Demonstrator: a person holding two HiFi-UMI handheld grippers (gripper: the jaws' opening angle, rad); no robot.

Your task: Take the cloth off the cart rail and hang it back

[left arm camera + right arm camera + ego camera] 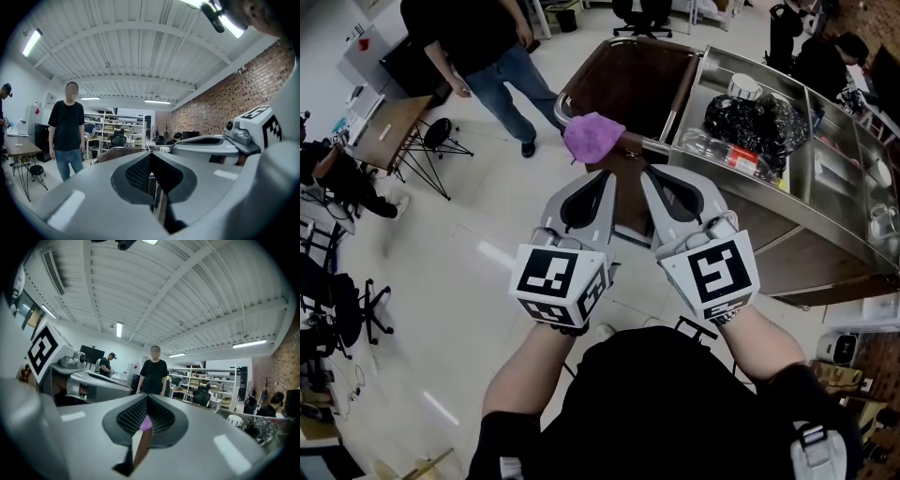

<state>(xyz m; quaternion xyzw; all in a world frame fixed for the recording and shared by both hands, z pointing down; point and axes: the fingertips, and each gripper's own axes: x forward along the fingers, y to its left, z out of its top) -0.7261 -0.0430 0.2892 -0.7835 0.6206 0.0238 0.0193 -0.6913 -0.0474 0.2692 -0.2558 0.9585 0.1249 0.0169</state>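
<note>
The purple cloth (593, 136) lies bunched over the cart rail (654, 143). Just short of it, the left claw (607, 175) and right claw (647, 175) hover side by side, jaws pressed together, holding nothing. This fits a cloth waiting to be lifted or one already rehung. Any grip should take the bunched top, clear of the rail.

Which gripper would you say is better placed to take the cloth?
Probably the right gripper: the cloth shows straight ahead past its shut jaws; the left gripper has no such sightline.
</note>
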